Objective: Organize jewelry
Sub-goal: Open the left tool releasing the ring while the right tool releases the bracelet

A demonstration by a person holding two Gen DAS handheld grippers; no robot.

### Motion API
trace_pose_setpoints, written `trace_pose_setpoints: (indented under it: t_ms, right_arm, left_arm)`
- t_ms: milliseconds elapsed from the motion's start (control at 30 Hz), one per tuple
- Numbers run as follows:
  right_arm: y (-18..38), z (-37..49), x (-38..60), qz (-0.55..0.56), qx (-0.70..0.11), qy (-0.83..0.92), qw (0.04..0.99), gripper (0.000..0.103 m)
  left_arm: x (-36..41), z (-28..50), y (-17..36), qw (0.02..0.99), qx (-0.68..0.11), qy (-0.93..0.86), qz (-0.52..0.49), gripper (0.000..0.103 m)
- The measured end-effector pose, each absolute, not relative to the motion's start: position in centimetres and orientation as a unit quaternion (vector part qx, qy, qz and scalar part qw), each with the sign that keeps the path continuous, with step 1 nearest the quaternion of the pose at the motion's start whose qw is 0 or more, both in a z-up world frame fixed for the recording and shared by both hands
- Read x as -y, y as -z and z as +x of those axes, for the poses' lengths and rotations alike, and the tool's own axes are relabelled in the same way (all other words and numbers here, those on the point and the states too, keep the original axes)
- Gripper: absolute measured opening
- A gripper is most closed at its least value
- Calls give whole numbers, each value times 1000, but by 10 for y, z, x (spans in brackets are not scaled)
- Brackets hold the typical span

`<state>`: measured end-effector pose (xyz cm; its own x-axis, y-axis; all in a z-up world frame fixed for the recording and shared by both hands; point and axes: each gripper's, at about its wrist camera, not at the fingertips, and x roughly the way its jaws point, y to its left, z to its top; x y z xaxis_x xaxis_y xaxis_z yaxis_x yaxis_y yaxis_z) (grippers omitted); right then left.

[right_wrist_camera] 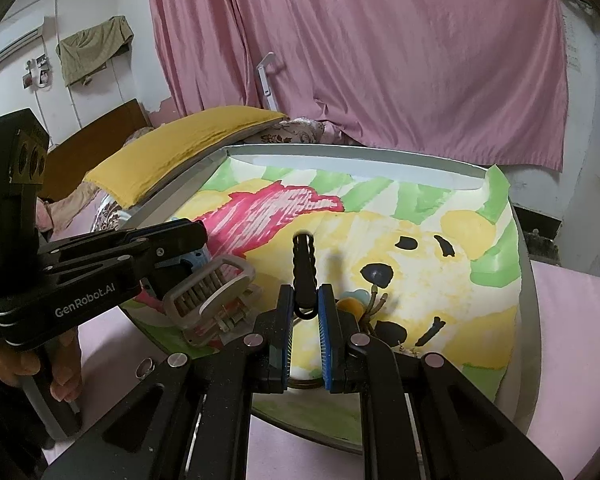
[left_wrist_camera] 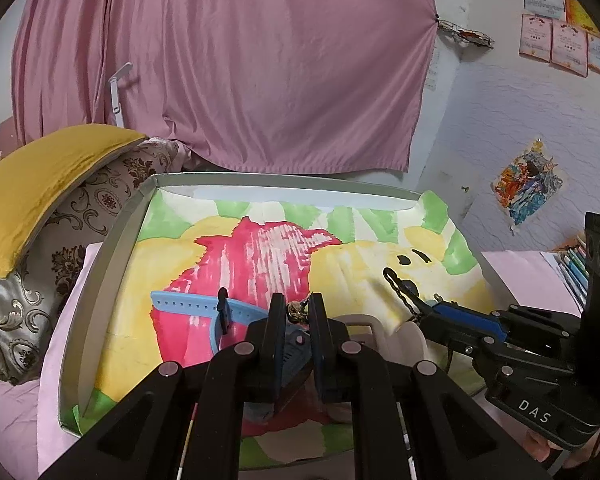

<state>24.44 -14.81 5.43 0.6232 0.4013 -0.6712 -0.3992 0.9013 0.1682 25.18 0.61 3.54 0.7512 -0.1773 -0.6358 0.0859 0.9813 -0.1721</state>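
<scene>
2 grippers held jewelry over painted tray (left_wrist_camera: 112, 240).
Left gripper (left_wrist_camera: 297, 312) pinched small gold trinket (left_wrist_camera: 294, 312); right gripper (right_wrist_camera: 306, 308) clamped black chain (right_wrist_camera: 303, 268), jaws nearly closed.

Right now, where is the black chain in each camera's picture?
Left wrist view: the black chain is right of center, sticking out from the right gripper toward the painted face.
Right wrist view: the chain is in the center, rising from between the right gripper's fingers.
Shared landmark: the big pink curtain behind the tray.
</scene>
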Motion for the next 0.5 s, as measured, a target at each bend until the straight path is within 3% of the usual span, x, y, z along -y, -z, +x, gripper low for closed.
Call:
trace_pose_setpoints:
  t_ms: [133,333,433,500]
  right_arm:
    - [-55,244,150,5,-371,-221,902,11]
    - [-59,240,154,3,-356,-208,911,14]
    - [-68,233,160,5,-330,-195,924,34]
    - [-75,226,166,10,-304,-185,935,45]
  left_arm:
    - [-7,252,-35,934,-345,69,-64,12]
    - [-10,250,-37,936,-338,70,-75,30]
    - [-14,246,-40,940,-323,65,-84,39]
    - [-19,241,-44,946,-304,58,-92,57]
